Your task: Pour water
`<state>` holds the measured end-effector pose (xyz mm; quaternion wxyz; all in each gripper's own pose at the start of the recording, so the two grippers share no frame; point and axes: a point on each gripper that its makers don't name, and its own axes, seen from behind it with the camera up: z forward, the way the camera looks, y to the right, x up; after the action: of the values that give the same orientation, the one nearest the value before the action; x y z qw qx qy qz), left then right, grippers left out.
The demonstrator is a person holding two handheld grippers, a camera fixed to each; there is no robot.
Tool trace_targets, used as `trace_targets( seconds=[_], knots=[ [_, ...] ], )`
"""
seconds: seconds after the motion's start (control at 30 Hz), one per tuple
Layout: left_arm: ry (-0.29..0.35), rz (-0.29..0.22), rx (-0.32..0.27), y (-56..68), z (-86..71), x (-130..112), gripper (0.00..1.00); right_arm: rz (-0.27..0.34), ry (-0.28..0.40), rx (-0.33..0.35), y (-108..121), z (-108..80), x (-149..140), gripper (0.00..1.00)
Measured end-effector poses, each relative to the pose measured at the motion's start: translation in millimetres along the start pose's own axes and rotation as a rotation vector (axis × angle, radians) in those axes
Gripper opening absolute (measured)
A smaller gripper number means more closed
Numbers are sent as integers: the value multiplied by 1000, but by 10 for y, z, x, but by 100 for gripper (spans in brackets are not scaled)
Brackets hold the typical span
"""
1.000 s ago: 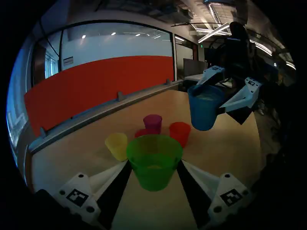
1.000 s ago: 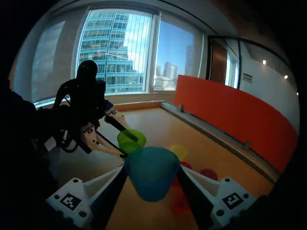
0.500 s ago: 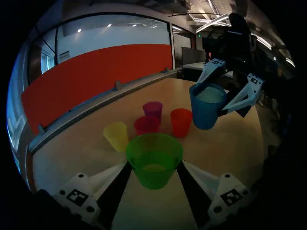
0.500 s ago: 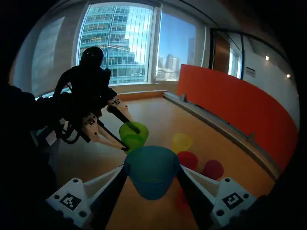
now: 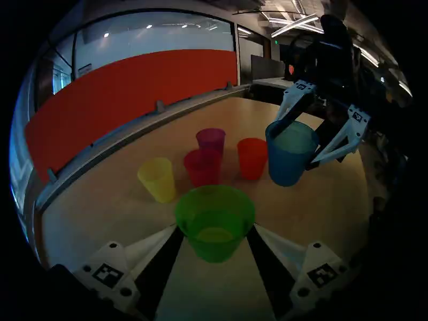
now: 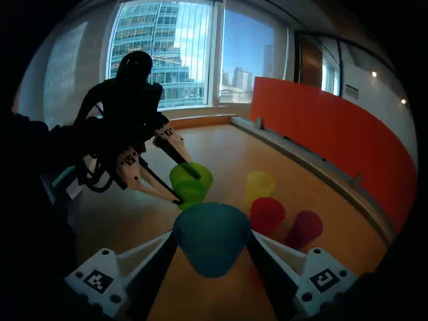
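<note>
Gripping the blue cup point(image 6: 211, 232), the right gripper point(image 6: 212, 238) has come nearer the green cup point(image 5: 215, 214) squeezed in the left gripper point(image 5: 215, 229); pouring looks close.

You're shooting into bright windows.
Daylight through the tall glass windows point(image 6: 160, 59) silhouettes the person point(image 6: 125, 112); your left gripper view is dimmer, lit by white ceiling strip lights point(image 5: 291, 22), and straight lines bow toward both rims.

Cups: six, namely one green cup point(image 5: 215, 222), one blue cup point(image 5: 289, 152), one yellow cup point(image 5: 158, 179), one red cup point(image 5: 202, 167), one purple cup point(image 5: 211, 140), one orange cup point(image 5: 251, 158). Grippers: two, namely left gripper point(image 5: 215, 231), right gripper point(image 6: 212, 236), with one cup in each. Table point(image 5: 101, 208): one, bearing four cups.
</note>
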<state>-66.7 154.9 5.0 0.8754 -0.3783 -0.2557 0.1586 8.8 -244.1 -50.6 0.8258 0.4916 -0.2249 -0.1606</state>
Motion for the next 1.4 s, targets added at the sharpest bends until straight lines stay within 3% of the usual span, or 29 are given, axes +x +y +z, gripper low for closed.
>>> trace_targets(
  seconds=[0.7, 1.4],
  knots=[
    [-73, -7, -35, 17, 282, -299, 82, 20, -32, 17, -28, 241, -291, 92],
    [-85, -26, -50, 48, 346, -461, 82, 21, -44, 12, -46, 277, -376, 92]
  ],
)
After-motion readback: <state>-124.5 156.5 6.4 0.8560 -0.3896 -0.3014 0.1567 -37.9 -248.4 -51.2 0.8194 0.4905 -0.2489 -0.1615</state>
